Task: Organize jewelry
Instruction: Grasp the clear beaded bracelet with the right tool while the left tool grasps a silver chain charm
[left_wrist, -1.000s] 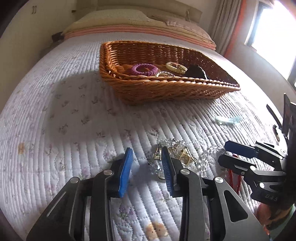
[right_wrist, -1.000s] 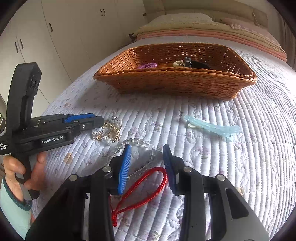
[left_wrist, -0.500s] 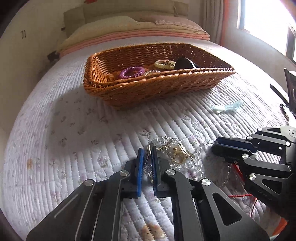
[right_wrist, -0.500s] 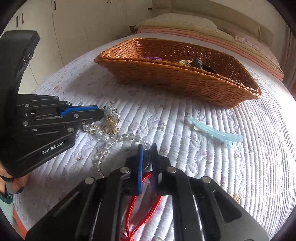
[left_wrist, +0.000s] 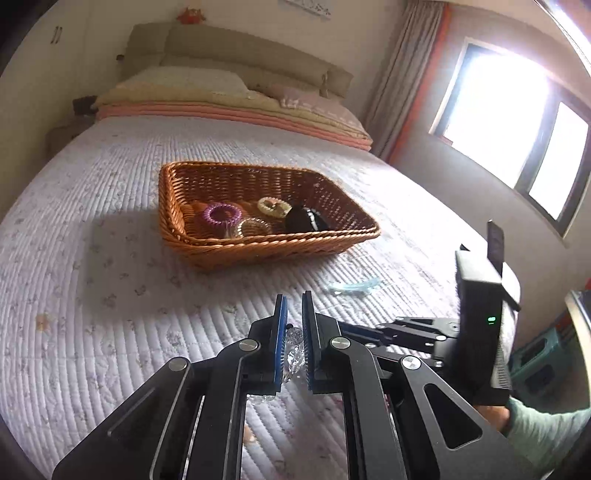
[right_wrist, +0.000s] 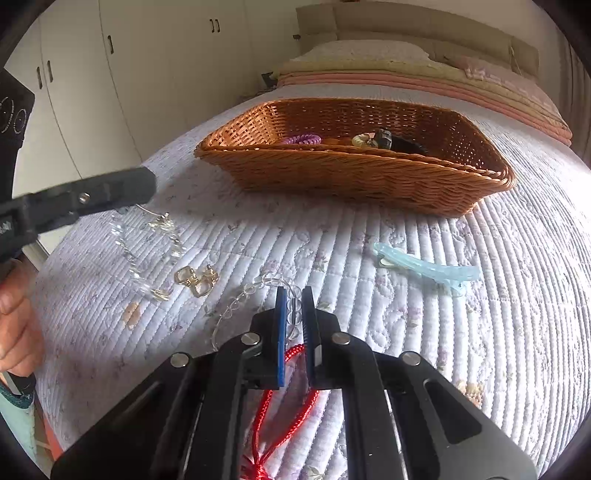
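My left gripper (left_wrist: 293, 314) sits low centre in the left wrist view, jaws drawn narrow and clamped on a crystal strand (left_wrist: 293, 349) whose clear faceted beads show between the blue pads (left_wrist: 280, 332). In the right wrist view the same gripper (right_wrist: 142, 184) enters from the left edge, blurred, with the strand (right_wrist: 129, 251) hanging from its tip down to the quilt (right_wrist: 461, 332), gold clasps (right_wrist: 195, 280) at its lower end, left of centre.

My right gripper (right_wrist: 293, 314) fills the bottom centre of its own view, jaws narrow and closed on a clear bead bracelet (right_wrist: 258, 288); a few round beads sit between the pads (right_wrist: 280, 325), and the rest of the loop trails off to the left on the quilt. A red cord (right_wrist: 280, 406) lies under this gripper, running toward the bottom of the frame; I cannot tell whether the jaws also pinch it. In the left wrist view the right gripper (left_wrist: 354, 328) reaches in from the right edge, its tip hidden behind my left fingers.

A pale blue clip (right_wrist: 424, 266) lies on the quilt at right of centre, apart from both grippers; in the left view it (left_wrist: 351, 286) is just above my fingertips.

The basket (left_wrist: 258, 251) stands upper centre on the quilt, holding a purple coil (left_wrist: 221, 214), a clear coil (left_wrist: 253, 227), a yellow scrunchie (left_wrist: 273, 206) and a black clip (left_wrist: 306, 219), all toward its near side
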